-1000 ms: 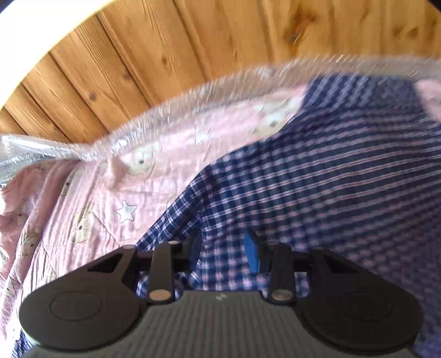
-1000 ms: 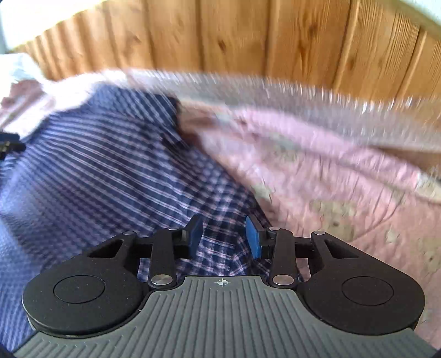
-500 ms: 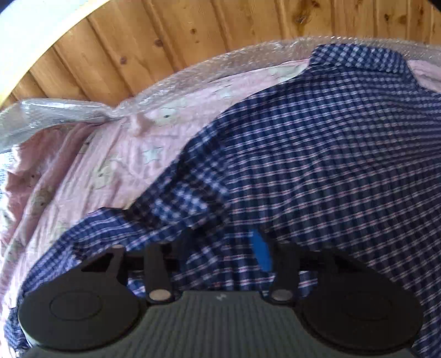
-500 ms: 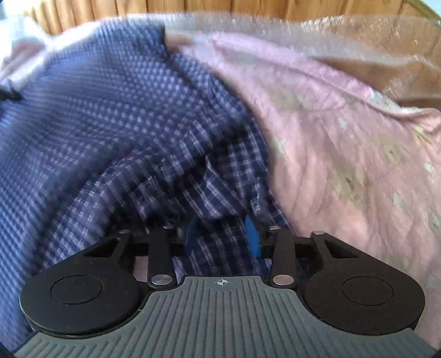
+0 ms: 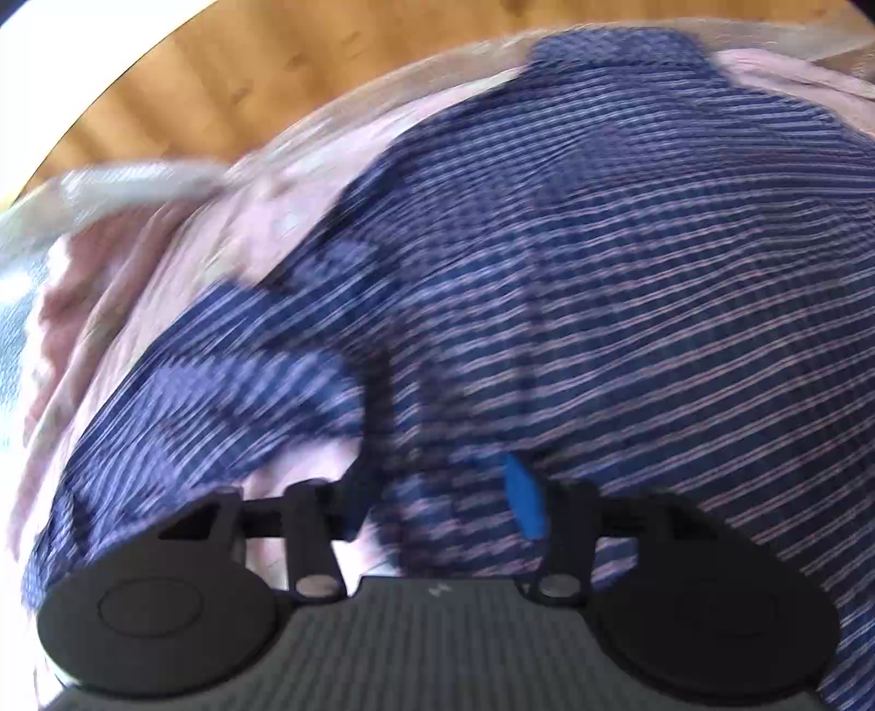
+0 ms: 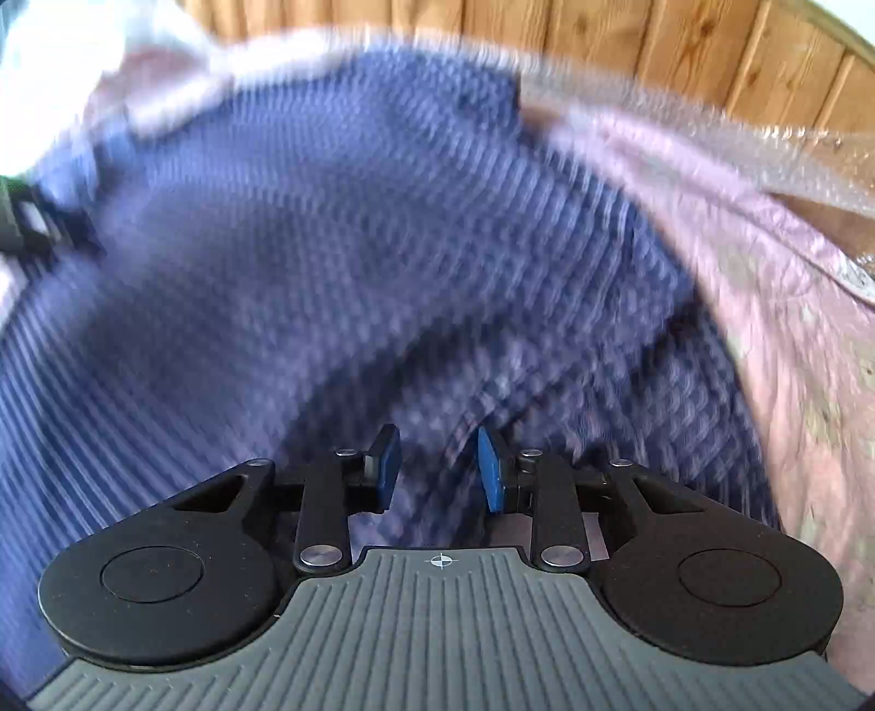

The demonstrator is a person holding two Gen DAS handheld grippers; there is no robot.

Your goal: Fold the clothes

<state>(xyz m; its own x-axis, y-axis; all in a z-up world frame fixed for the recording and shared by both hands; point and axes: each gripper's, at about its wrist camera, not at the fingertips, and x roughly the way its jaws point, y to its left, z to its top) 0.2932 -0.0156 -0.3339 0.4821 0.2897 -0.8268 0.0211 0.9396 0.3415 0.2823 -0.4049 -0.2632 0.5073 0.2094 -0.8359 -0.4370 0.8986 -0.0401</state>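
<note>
A navy checked shirt lies spread on a pink quilt, its collar at the far end by the wall. My left gripper hovers low over the shirt's near left part. Its jaws stand wide; the right blue pad shows, and a dark fold of cloth covers the left fingertip. In the right wrist view the same shirt fills the picture. My right gripper is over a crease at the shirt's right side. Its jaws are closing with shirt cloth in the gap, and the pads are not pressing on it.
The pink quilt runs along the shirt's right edge. Clear bubble wrap lines the far edge against a wooden plank wall. A black part pokes in at the left edge of the right wrist view. Both views are blurred.
Both grippers have drawn back toward me across the shirt, so more of it fills each view. The left jaws have widened and a fold now lies over the left finger. The right jaws have narrowed slightly.
</note>
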